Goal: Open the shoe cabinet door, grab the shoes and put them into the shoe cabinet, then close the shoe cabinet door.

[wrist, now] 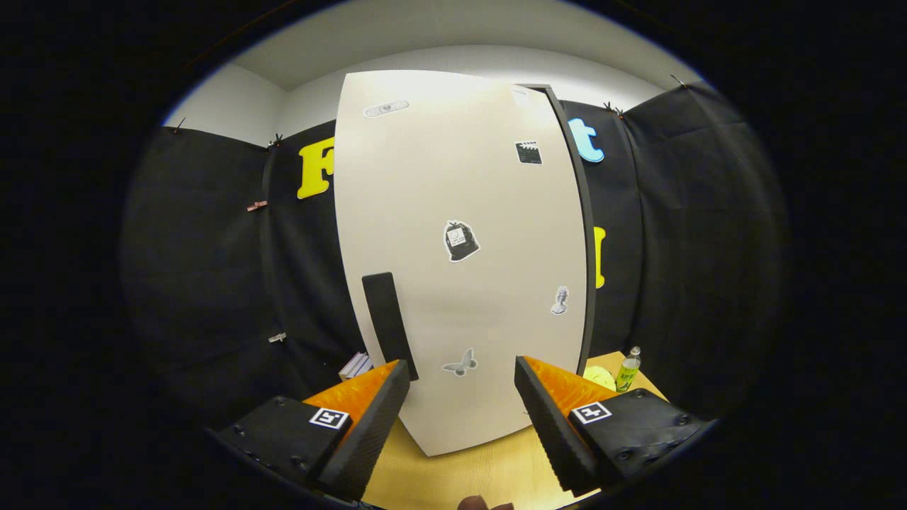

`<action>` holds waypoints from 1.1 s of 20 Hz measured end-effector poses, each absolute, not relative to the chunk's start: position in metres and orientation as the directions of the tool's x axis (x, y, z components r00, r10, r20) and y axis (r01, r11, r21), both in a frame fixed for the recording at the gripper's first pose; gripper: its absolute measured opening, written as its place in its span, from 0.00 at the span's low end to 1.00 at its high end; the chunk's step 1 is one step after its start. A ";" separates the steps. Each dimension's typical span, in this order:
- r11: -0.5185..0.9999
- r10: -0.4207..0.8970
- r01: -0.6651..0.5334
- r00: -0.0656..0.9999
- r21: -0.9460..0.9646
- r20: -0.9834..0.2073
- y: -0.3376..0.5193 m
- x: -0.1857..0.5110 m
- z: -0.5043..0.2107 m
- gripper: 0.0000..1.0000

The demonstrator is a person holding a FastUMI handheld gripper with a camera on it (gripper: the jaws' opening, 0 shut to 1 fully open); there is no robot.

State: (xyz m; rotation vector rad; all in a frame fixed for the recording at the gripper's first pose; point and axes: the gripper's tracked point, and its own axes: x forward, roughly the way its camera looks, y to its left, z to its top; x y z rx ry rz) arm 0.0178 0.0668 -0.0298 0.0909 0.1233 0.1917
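Note:
A tall white shoe cabinet [460, 212] stands upright on the wooden table [460, 474], straight ahead of my gripper [462, 375]. Its door is shut and carries several small stickers. A long black handle [388, 322] runs down the door's lower left, just beyond my left fingertip [397, 379]. A dark edge shows along the cabinet's right side. My fingers are spread wide apart with nothing between them. A small dark shape [484, 503] sits on the table below the fingers; I cannot tell what it is.
To the right of the cabinet's base stand a small green bottle [627, 370] and a yellowish round thing [599, 375]. A white stack [356, 366] lies left of the base. Black cloth walls close in both sides.

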 end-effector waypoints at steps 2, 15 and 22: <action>0.982 0.178 -0.171 0.980 0.085 -0.094 0.062 0.015 -0.022 0.98; 0.997 0.071 -0.069 0.996 0.042 -0.046 0.012 0.004 -0.021 0.98; 0.997 0.071 -0.070 0.997 0.026 -0.041 0.010 0.003 -0.020 0.98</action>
